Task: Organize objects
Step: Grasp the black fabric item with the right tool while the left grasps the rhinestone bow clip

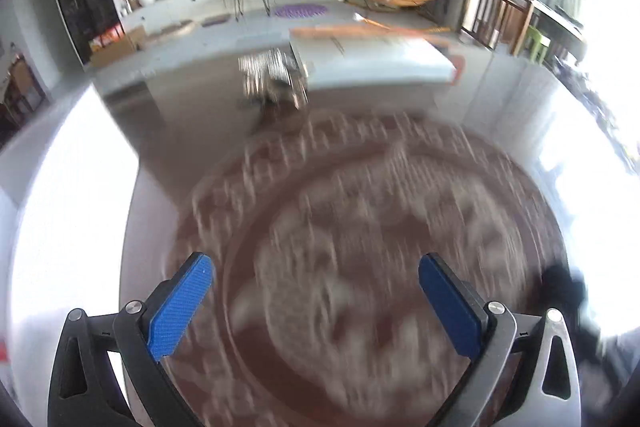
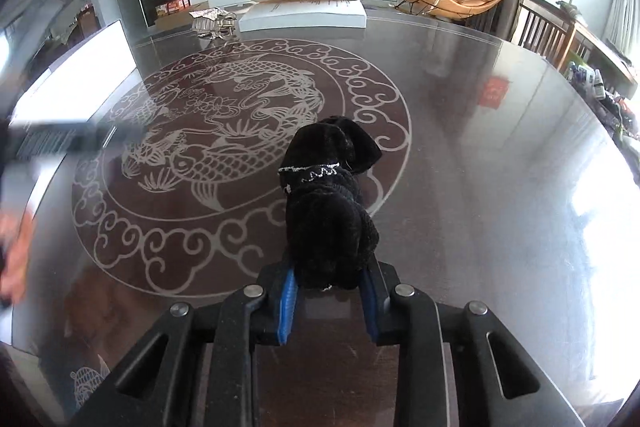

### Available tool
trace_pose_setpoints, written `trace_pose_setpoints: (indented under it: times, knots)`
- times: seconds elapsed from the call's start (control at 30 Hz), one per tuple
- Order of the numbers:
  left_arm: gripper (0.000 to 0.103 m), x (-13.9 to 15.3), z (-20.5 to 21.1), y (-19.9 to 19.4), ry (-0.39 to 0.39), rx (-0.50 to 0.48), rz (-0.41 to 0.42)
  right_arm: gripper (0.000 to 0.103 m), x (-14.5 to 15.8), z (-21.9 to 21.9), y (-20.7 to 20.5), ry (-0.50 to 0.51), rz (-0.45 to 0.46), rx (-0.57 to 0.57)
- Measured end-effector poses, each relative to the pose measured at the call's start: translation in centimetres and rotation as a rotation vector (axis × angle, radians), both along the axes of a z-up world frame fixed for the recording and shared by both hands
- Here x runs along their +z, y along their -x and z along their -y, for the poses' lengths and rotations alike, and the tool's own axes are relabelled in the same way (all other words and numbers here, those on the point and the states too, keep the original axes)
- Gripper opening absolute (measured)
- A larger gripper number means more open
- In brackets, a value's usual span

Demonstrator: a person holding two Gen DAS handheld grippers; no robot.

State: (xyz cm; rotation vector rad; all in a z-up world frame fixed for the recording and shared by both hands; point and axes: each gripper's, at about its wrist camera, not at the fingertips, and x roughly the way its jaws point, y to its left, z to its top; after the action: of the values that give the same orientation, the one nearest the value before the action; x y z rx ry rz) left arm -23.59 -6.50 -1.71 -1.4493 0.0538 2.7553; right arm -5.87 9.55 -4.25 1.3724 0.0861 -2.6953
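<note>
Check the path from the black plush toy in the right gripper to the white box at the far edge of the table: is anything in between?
Nothing visible blocks it. The right gripper holds the black plush toy, and the glass table between it and the white box is bare. A crumpled silvery object sits left of the box, off that line.
</note>
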Motion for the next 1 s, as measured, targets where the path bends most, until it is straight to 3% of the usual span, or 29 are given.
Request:
trace_pose_setpoints:
  times: [0.07, 0.2, 0.27, 0.47, 0.57, 0.6, 0.63, 0.67, 0.83, 1.0]
  knots:
    - [0.103, 1.0, -0.4, 4.3, 0.011, -0.046, -0.008, 0.031, 0.1, -0.3, -0.7, -0.001, -0.009, 0.001]
    - [0.103, 1.3, -1.4, 9.6, 0.137, -0.178, -0.003, 0.031, 0.3, -0.6, -0.5, 0.031, -0.011, -0.006]
    - [0.103, 0.7, -1.2, 11.6, 0.194, -0.184, 0.001, 0.031, 0.3, -0.7, -0.5, 0.044, -0.01, -0.008]
    - [0.103, -1.5, 1.4, 17.1, 0.164, -0.073, 0.035, 0.032, 0.4, -0.7, -0.4, 0.048, -0.011, -0.005]
    - [0.102, -2.2, 2.2, 18.7, 0.087, -0.058, 0.03, 0.032, 0.3, -0.5, -0.3, 0.044, -0.014, 0.0]
    - [0.093, -2.3, 2.2, 18.6, 0.065, -0.071, 0.018, 0.032, 0.3, -0.4, -0.2, 0.04, -0.015, 0.001]
    - [0.062, -2.5, 1.9, 18.5, 0.052, -0.088, 0.003, 0.032, 0.3, -0.3, -0.2, 0.035, -0.016, 0.002]
    - [0.054, -2.6, 1.6, 18.3, 0.05, -0.096, 0.001, 0.032, 0.3, -0.2, -0.1, 0.031, -0.016, 0.002]
    - [0.054, -2.9, -0.1, 14.7, 0.031, -0.099, -0.048, 0.032, 0.3, -0.3, 0.0, 0.038, -0.013, 0.0]
    - [0.053, -2.7, -3.1, 6.0, -0.026, -0.097, -0.013, 0.032, 0.3, -0.7, 0.0, 0.061, -0.009, -0.005]
